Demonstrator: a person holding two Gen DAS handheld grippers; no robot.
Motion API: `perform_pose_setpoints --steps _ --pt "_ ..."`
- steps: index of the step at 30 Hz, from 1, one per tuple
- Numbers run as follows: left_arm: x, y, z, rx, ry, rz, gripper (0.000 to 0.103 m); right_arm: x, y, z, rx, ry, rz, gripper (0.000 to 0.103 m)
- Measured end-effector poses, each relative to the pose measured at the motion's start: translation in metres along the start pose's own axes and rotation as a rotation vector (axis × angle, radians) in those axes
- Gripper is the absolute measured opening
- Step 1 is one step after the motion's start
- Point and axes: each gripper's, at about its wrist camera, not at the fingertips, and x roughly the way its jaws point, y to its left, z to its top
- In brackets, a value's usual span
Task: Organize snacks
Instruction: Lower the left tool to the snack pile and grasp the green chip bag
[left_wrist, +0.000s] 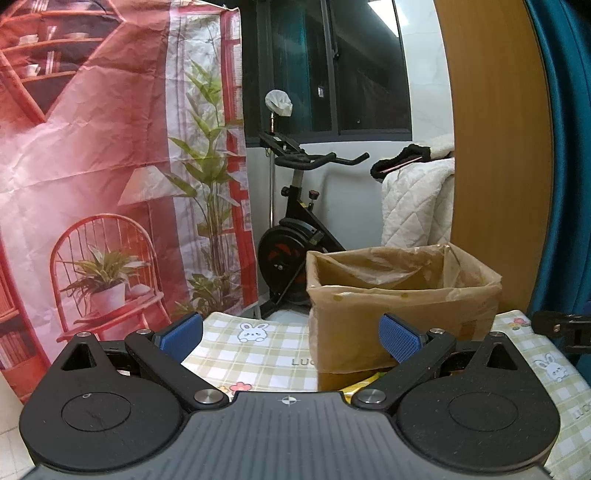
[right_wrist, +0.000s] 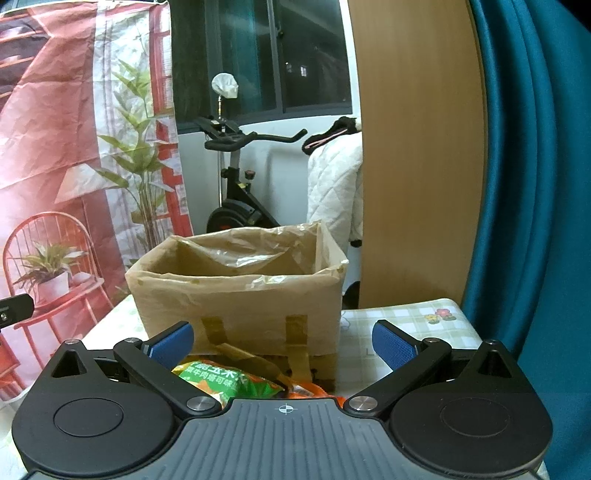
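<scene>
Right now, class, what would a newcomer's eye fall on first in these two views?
The plastic-lined box stands open on the checked cloth, straight ahead of the right gripper. A green snack bag lies in front of it, between that gripper's open jaws. Behind hang a red backdrop at left and an exercise bike.

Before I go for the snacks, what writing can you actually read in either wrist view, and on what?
"LUC": cut-off grey letters on the checked tablecloth, left of the lined cardboard box, and again at its right edge.
Green snack packet below the right gripper: white Chinese characters, partly hidden, not reliably readable.
Cardboard box, tape strips and printed backdrop: no legible text.
</scene>
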Motion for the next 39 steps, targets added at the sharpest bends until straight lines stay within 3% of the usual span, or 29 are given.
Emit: perform_pose_setpoints --steps 6,18,24,27,29,31,35,39 --pt "0.008 0.015 -0.017 -0.048 -0.025 -0.004 0.102 0.011 -0.003 -0.028 0.013 -0.046 -0.023 0.103" --pt "0.042 0.015 -0.06 -0.023 0.095 -0.032 0.102 0.049 0.007 -0.086 -0.014 0.079 0.029 0.103" --pt "0.051 0.013 -0.078 -0.021 0.142 -0.115 0.102 0.061 0.005 -0.095 -0.023 0.129 0.064 0.103" --pt "0.054 0.006 -0.093 -0.008 0.2 -0.186 0.092 0.067 0.009 -0.108 -0.051 0.18 0.102 0.102" --pt "0.058 0.0 -0.104 -0.002 0.258 -0.238 0.088 0.068 0.012 -0.118 -0.083 0.205 0.132 0.093" --pt "0.059 -0.005 -0.117 0.021 0.3 -0.261 0.085 0.068 0.017 -0.129 -0.121 0.224 0.144 0.091" --pt "0.054 -0.017 -0.137 0.106 0.339 -0.306 0.085 0.067 0.022 -0.143 -0.155 0.266 0.195 0.082" --pt "0.054 -0.024 -0.146 0.121 0.388 -0.388 0.085 0.071 0.022 -0.153 -0.144 0.311 0.238 0.07"
